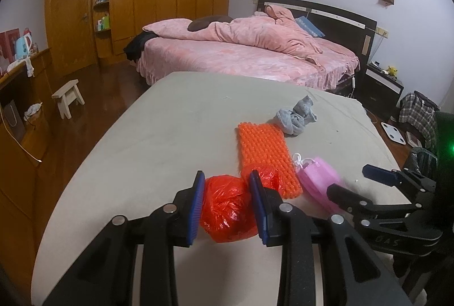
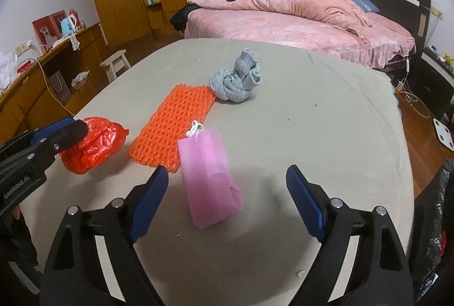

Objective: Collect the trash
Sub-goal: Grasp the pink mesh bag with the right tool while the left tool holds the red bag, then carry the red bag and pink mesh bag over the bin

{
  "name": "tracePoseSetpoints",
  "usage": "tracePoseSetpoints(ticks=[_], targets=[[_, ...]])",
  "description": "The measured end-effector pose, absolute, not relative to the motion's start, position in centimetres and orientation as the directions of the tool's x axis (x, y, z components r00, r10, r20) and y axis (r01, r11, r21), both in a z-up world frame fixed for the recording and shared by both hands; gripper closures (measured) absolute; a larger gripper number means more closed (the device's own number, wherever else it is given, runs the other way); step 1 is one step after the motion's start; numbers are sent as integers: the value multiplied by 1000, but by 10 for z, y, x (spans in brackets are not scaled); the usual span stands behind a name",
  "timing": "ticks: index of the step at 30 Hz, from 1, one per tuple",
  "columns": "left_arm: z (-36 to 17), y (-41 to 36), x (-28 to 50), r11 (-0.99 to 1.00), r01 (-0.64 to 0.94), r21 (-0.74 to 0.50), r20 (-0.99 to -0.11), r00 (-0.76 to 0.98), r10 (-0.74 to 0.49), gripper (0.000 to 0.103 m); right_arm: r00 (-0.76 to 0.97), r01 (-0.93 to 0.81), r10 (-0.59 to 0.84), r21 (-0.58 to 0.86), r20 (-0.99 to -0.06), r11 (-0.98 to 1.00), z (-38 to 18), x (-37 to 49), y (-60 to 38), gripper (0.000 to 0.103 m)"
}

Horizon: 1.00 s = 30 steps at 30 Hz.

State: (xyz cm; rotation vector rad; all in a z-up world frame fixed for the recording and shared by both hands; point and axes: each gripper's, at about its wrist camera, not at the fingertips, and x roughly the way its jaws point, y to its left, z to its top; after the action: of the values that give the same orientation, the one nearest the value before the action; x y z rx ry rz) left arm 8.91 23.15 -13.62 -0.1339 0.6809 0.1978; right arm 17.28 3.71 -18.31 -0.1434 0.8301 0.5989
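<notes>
Left tool (image 1: 229,202) clamped on crumpled red plastic bag (image 1: 227,211), low on grey cloth-covered worktop (image 1: 159,130). Beside it, flat orange foam net sleeve (image 2: 173,125); knotted grey sock (image 2: 235,83) touching its far end. Right tool (image 2: 227,202) spread wide, holding nothing, straddling near end of pink mesh pouch (image 2: 208,178) lying on worktop. Step in hand, likely: pouch pickup. Next: lower, close on pouch, lift clear of sleeve

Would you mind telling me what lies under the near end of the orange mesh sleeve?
The orange mesh sleeve lies flat on the grey table cover. The pink mesh pouch overlaps its near corner from above. Whatever might be beneath the sleeve is hidden.
</notes>
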Motion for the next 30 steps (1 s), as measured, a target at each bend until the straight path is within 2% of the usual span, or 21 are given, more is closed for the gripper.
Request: tracePoseSetpoints(ticks=[6, 9, 13, 14, 17, 30], targets=[[-136, 234, 88, 971, -229, -61, -633, 761, 140, 71, 492, -565, 436, 105, -754, 818, -189, 174, 44, 35], [-135, 234, 87, 972, -228, -61, -633, 762, 139, 71, 463, -570, 436, 117, -771, 813, -193, 177, 46, 49], [-133, 233, 86, 973, -224, -62, -630, 765, 136, 71, 440, -578, 442, 130, -782, 806, -195, 176, 46, 76], [-132, 232, 85, 973, -223, -62, -629, 766, 136, 71, 438, -581, 444, 132, -781, 804, -195, 175, 45, 78], [-130, 229, 85, 974, -219, -63, -626, 769, 132, 71, 442, -583, 460, 143, -770, 800, -189, 172, 40, 81], [-108, 203, 83, 982, -181, -57, -594, 797, 112, 71, 516, -545, 482, 164, -708, 822, -143, 167, 6, 81]])
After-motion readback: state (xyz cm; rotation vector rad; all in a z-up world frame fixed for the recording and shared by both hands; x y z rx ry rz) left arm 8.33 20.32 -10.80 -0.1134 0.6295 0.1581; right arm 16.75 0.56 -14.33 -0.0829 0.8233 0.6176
